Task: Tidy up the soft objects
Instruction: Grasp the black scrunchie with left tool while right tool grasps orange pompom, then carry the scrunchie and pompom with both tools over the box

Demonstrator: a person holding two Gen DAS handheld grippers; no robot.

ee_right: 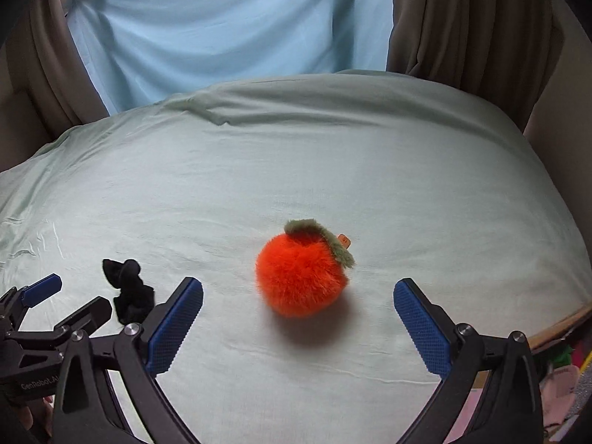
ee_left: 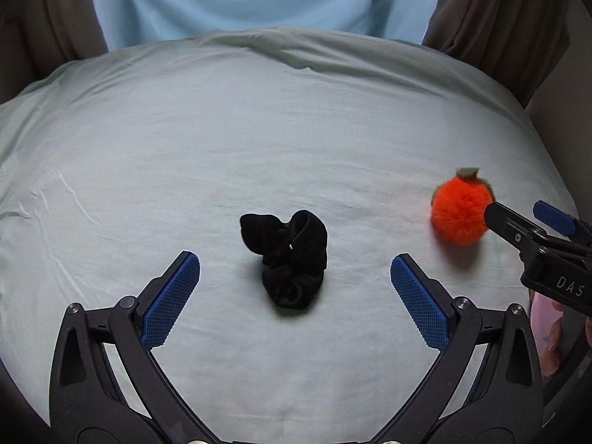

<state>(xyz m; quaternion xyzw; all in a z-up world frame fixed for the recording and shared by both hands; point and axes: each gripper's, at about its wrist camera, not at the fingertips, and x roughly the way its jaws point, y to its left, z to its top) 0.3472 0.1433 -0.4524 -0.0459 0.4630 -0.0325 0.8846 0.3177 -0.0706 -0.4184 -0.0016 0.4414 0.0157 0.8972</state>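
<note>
Nothing gathered; both items lay loose on the bed.
Left claw gaped wide around the scrunchie; right claw gaped wide around the pompom, right of scrunchie.

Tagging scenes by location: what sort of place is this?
Probably a bedroom: a bed with a pale green sheet, brown curtains around a light blue drape behind it. A black scrunchie and an orange plush fruit lie on the sheet.
</note>
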